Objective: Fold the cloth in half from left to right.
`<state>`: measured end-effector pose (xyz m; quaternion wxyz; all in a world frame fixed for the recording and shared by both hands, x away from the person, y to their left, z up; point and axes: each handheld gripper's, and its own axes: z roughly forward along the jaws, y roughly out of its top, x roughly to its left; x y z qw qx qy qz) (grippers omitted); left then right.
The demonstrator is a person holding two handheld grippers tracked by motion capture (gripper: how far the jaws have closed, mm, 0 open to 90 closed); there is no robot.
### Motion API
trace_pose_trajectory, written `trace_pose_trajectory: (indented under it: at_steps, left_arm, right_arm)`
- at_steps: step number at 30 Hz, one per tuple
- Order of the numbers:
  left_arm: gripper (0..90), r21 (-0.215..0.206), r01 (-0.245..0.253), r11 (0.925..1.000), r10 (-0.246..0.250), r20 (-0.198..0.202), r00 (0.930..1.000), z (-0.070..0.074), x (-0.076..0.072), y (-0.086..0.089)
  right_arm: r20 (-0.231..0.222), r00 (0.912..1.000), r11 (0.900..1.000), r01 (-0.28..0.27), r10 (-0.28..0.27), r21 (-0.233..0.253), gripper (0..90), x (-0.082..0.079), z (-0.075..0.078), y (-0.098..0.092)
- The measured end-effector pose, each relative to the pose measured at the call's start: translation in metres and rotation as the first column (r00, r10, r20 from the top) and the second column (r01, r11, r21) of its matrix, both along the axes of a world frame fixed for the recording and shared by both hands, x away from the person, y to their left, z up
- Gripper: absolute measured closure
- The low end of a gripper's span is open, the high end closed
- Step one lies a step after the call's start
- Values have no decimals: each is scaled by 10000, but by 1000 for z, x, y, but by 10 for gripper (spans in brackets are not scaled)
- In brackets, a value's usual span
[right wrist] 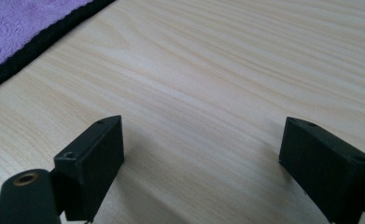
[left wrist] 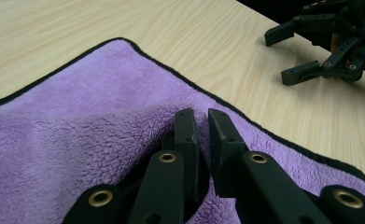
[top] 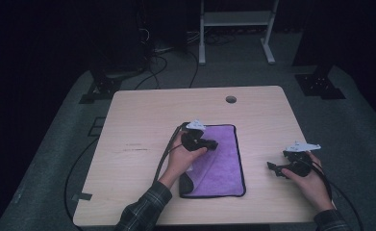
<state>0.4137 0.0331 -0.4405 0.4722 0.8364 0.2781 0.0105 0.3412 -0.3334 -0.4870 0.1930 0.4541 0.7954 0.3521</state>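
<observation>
Left tool is pinching a fold of the purple, black-edged fleece cloth lying mid-bench, probably for folding. Right tool is waiting wide open, empty, beside it.

High view dim with dark surroundings; gripper views evenly lit, near jaws slightly soft, faint shadows on the bench.

Purple cloth on wooden table
</observation>
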Motion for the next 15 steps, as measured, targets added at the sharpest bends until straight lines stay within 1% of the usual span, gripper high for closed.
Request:
trace_pose_trajectory:
  at_steps: [6, 15]
  left_arm:
    - [827, -241, 168, 9996, -170, -78, 9998, 0, 3, -15]
    - [822, -229, 348, 9991, -352, -179, 9992, -5, 7, -37]
  right_arm:
    - [4, 10000, 10000, -1, 1, -1, 129, 0, 0, 0]
    - [4, 10000, 10000, -9, 9, -3, 128, 0, 0, 0]
